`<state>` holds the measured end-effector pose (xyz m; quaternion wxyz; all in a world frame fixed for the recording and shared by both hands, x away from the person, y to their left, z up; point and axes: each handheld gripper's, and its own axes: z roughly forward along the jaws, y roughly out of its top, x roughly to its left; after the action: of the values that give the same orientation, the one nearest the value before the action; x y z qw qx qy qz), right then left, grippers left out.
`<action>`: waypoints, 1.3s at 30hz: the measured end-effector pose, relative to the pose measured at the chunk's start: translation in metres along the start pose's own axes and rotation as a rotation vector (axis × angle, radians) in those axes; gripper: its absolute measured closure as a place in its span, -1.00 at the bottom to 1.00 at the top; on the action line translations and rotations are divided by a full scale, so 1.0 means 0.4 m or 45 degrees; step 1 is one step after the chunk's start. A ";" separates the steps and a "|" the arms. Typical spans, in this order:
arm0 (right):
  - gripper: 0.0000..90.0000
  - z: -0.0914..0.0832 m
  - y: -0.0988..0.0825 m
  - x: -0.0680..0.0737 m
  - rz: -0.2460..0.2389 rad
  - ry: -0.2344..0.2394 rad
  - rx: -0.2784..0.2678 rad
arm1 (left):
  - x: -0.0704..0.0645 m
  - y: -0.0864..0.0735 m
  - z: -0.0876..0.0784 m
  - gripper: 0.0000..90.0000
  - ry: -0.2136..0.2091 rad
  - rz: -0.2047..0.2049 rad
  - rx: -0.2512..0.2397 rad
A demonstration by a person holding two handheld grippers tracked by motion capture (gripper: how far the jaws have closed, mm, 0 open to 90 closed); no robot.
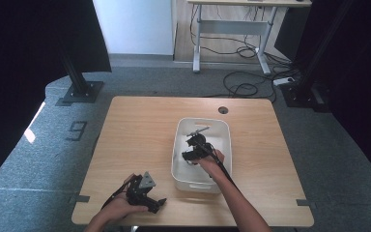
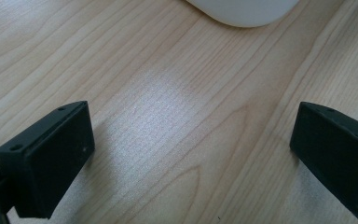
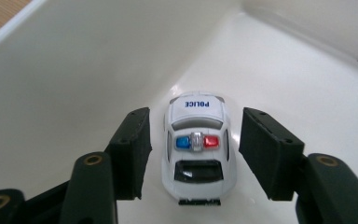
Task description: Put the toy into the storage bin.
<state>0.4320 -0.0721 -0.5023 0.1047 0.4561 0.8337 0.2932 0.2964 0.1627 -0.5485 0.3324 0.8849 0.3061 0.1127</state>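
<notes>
A white toy police car [image 3: 197, 144] with blue and red roof lights rests on the floor of a white plastic bin [image 3: 74, 70], close to one corner. My right gripper [image 3: 196, 119] reaches down into that bin [image 1: 180, 145] and is open. Its jaws stand on either side of the car with a gap on each side, and the pads touch nothing. In the high view the right gripper [image 1: 193, 147] sits mid-bin. My left gripper [image 1: 155, 204] rests near the table's front left edge, open [image 2: 193, 140] over bare wood, with nothing between its jaws.
The wooden table [image 1: 135, 135] has a round cable hole [image 1: 223, 110] near its far edge. A corner of the bin [image 2: 242, 11] lies just ahead of the left gripper. Beyond the table are black stand bases [image 1: 79, 92], floor cables [image 1: 244, 87] and a desk [image 1: 232, 29].
</notes>
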 end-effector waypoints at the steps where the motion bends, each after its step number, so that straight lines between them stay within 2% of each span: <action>1: -0.09 -0.005 -0.003 -0.002 0.002 0.004 -0.006 | 0.000 0.000 0.000 -1.00 0.000 0.000 0.000; 10: -0.12 -0.035 -0.026 -0.016 0.039 0.030 -0.026 | -0.001 0.000 0.000 -1.00 -0.001 -0.004 -0.001; 15: -0.14 -0.029 -0.037 -0.022 0.059 0.064 0.023 | 0.000 0.000 0.000 -1.00 -0.002 -0.003 -0.001; 29: -0.11 0.000 -0.027 -0.003 0.047 0.085 0.072 | 0.000 0.000 0.000 -1.00 -0.002 -0.003 -0.001; 39: -0.05 -0.008 -0.028 0.018 0.020 0.147 0.081 | 0.000 0.000 0.000 -1.00 0.000 0.000 0.000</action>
<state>0.4187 -0.0721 -0.5054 0.0395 0.4480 0.8436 0.2934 0.2964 0.1627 -0.5485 0.3326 0.8849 0.3061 0.1126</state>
